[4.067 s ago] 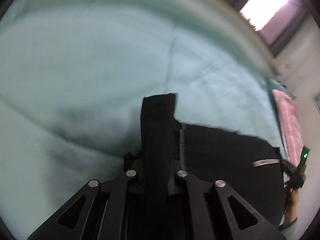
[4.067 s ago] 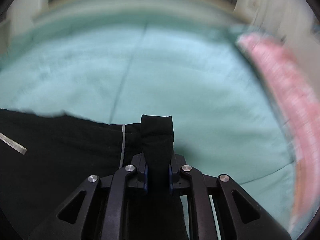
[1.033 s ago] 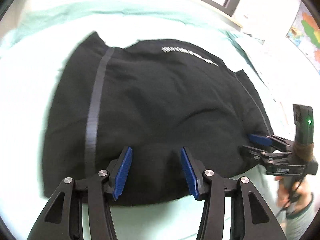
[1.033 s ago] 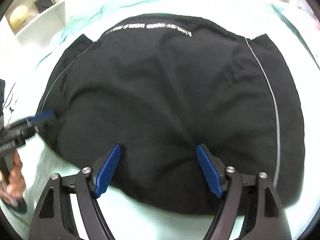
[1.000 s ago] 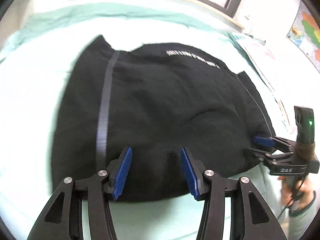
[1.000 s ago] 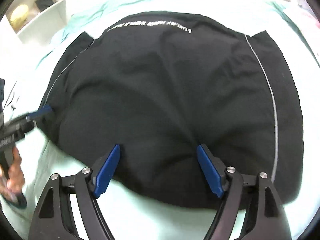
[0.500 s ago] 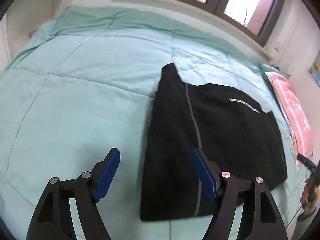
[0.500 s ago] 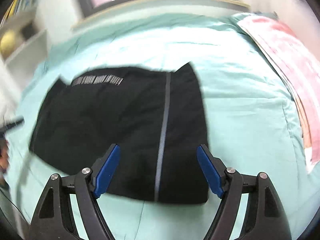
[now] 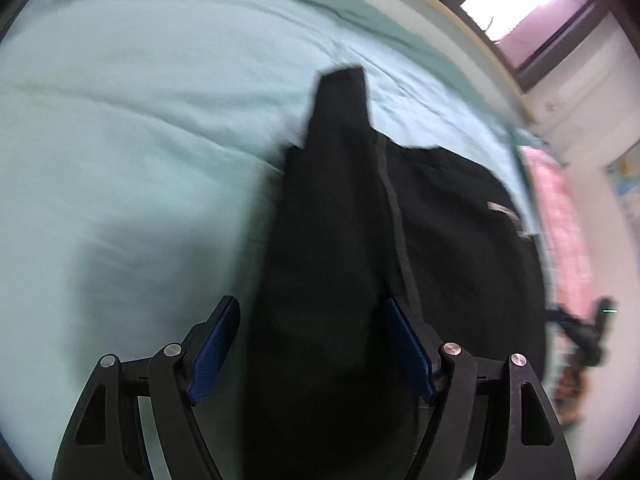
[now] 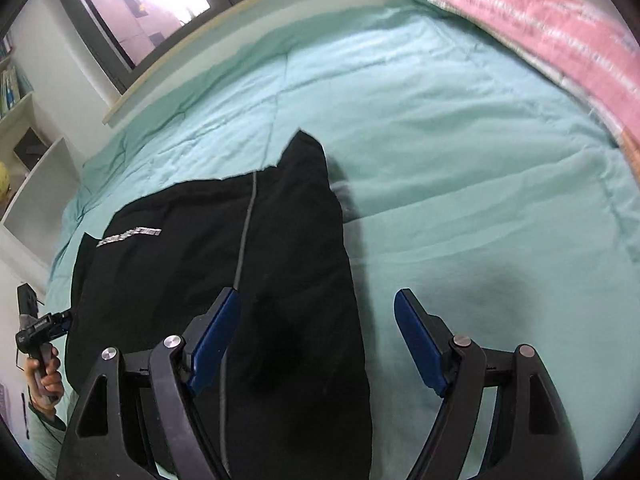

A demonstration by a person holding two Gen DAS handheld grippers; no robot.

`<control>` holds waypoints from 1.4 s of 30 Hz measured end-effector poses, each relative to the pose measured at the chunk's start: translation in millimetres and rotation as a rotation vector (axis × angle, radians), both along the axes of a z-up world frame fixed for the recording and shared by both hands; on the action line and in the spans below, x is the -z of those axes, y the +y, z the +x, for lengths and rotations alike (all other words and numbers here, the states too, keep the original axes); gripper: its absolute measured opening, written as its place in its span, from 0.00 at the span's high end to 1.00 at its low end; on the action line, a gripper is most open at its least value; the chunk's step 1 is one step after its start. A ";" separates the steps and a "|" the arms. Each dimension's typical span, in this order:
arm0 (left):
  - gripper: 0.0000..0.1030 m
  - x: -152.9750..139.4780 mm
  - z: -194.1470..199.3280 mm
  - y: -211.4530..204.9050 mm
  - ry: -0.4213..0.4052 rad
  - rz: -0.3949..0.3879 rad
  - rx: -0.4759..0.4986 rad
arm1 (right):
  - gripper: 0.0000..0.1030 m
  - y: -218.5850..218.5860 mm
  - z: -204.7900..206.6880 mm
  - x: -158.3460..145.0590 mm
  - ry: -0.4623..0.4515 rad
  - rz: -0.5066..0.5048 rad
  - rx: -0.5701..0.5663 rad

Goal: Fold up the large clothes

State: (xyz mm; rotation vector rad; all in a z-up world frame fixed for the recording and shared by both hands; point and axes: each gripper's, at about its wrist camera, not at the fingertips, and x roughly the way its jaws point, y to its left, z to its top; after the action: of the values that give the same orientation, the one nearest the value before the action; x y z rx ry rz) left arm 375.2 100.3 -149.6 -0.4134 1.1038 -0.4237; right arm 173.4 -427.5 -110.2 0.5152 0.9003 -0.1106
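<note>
A black garment (image 9: 440, 248) with a grey side stripe and a white printed strip lies folded flat on the teal bedcover (image 9: 140, 140). My left gripper (image 9: 312, 344) hangs open just above its left side; the cloth runs between the blue pads (image 9: 216, 340) and they do not press it. In the right wrist view the same garment (image 10: 200, 248) shows its right side. There my right gripper (image 10: 318, 344) is open, its left pad over the cloth and its right pad over bare bedcover (image 10: 460, 140). A hand holds the left gripper (image 10: 64, 316) at the far left.
A pink striped blanket (image 10: 560, 28) lies along the bed's right side. A window (image 10: 152, 4) with a pale sill runs behind the bed, and white shelves (image 10: 36, 168) stand at the left. The blurred right gripper (image 9: 560, 316) shows at the garment's right edge.
Both grippers have left the garment's near hem, swung out to its two sides and come lower and closer over the cloth edges. The left jaws stand wider than a second ago.
</note>
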 end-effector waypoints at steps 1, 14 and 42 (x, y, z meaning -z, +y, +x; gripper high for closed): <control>0.26 3.4 1.8 0.6 0.014 -0.034 0.004 | 0.21 0.7 4.8 6.2 0.006 0.010 -0.006; 0.34 35.2 16.4 -1.9 0.074 -0.201 0.035 | 0.17 -6.9 35.7 70.8 0.027 0.297 -0.130; 0.67 -85.2 -67.6 -43.2 -0.190 -0.273 0.181 | 0.78 72.7 -12.7 -35.4 -0.102 0.272 -0.236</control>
State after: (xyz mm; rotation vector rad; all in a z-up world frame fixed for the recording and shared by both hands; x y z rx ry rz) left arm 307.6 57.2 -64.4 -0.5032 0.9032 -0.7632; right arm 160.7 -354.8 -74.8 0.6567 0.8746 0.2538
